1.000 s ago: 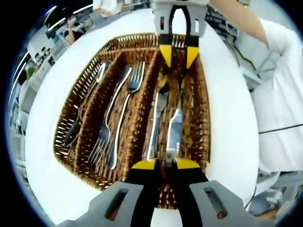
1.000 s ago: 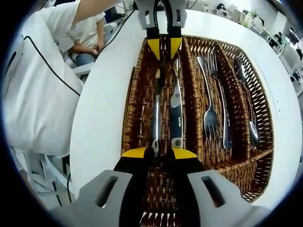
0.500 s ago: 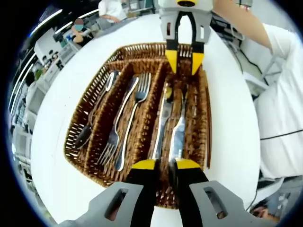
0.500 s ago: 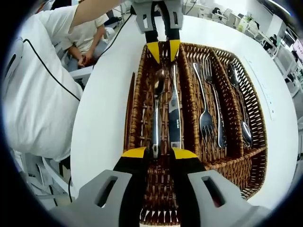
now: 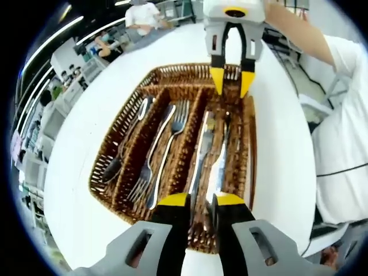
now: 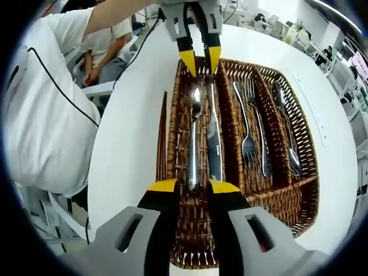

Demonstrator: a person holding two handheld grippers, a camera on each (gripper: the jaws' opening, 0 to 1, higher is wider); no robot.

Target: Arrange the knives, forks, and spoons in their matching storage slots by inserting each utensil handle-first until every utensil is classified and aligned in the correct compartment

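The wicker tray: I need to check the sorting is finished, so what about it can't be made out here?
- Near ends of the two knives: left gripper view, hidden behind the left gripper.
- Same ends, right gripper view: behind the right gripper.
- Spoons: too small and distorted to count, tray edge.

Grey tongs with black, yellow-tipped jaws; white sleeve.

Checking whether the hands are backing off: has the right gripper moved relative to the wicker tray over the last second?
Yes. In the left gripper view, the right gripper has pulled back from over the knives to the wicker tray's far rim.
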